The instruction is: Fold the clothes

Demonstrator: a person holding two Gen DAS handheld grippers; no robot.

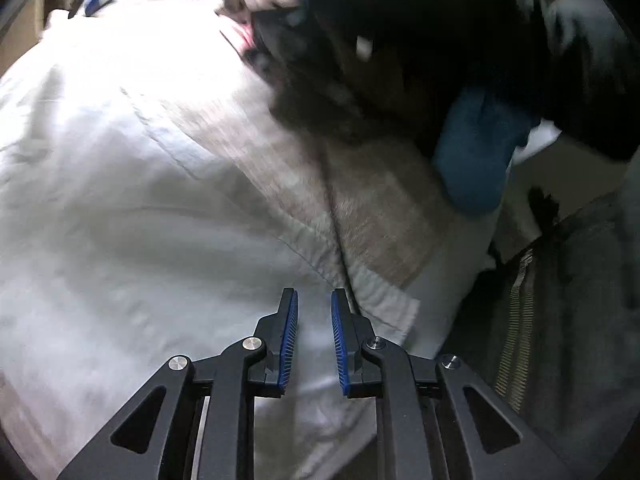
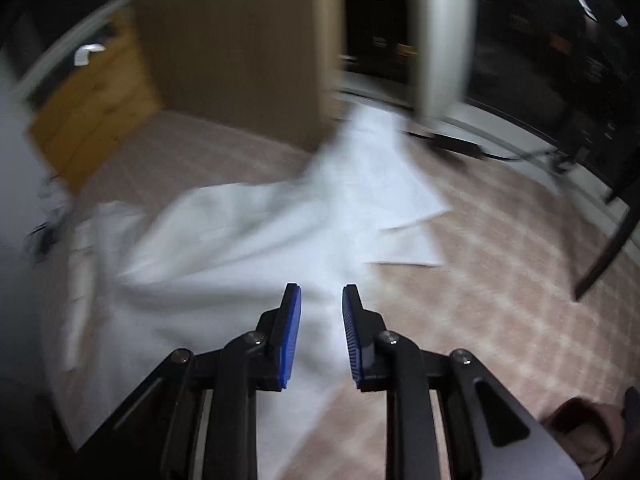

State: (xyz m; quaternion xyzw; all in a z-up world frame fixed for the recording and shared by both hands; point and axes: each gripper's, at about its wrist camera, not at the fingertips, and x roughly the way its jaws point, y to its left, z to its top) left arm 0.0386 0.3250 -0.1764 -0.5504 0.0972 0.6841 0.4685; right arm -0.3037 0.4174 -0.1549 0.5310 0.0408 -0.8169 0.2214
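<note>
Cloth lies spread on the checked bedcover (image 2: 500, 300): a white garment (image 2: 248, 240), rumpled, one part reaching toward the brown board (image 2: 240, 48). Left gripper (image 1: 314, 300) and right gripper (image 2: 321, 296) hover over it, jaws narrowly parted, empty. Whether it is being laid out or part-folded I can't judge. A hem edge (image 1: 384, 296) lies just beside the left gripper; bare cover lies right of the garment.

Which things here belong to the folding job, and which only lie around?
For the job: white garment, left gripper, right gripper.
Only lying around: cardboard box, wooden board, dark clothes pile, black cable.
</note>
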